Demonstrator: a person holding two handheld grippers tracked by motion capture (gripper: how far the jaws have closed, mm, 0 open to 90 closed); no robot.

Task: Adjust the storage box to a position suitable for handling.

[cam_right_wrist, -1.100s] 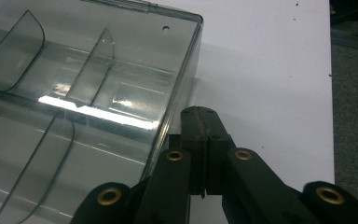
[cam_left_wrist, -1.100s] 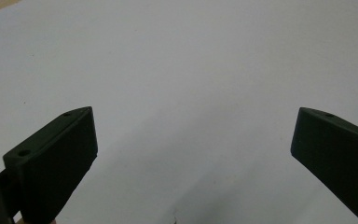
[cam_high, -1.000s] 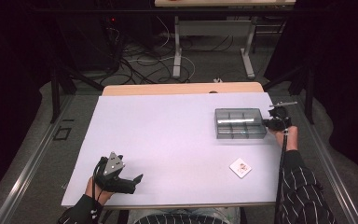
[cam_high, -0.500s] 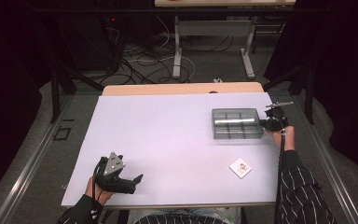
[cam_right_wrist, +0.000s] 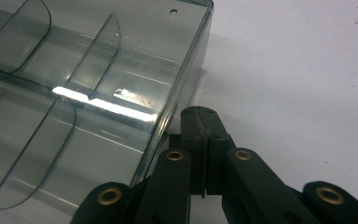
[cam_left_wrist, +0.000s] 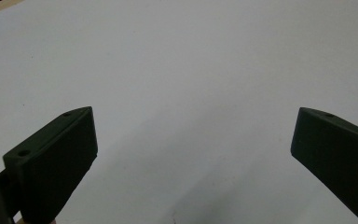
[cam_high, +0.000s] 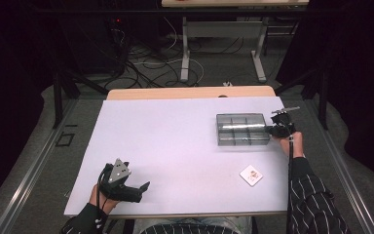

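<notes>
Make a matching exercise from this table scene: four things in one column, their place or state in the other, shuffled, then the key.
Things:
1. clear plastic compartment box
2. small white square card
3. left gripper
4. right gripper

Place or state:
A. jaws wide apart over bare white tabletop
B. jaws shut, tips at the box's end wall
C. lies flat near the table's front edge, towards the right
D. stands on the right part of the table, compartments empty

Pairs: 1-D, 2-C, 3-A, 4-B

Left black two-jaw gripper [cam_high: 135,187]: held low at the near left, jaws spread wide. Right black two-jaw gripper [cam_high: 272,130]: arm in striped sleeve [cam_high: 311,195] extended forward, jaws pressed together.
</notes>
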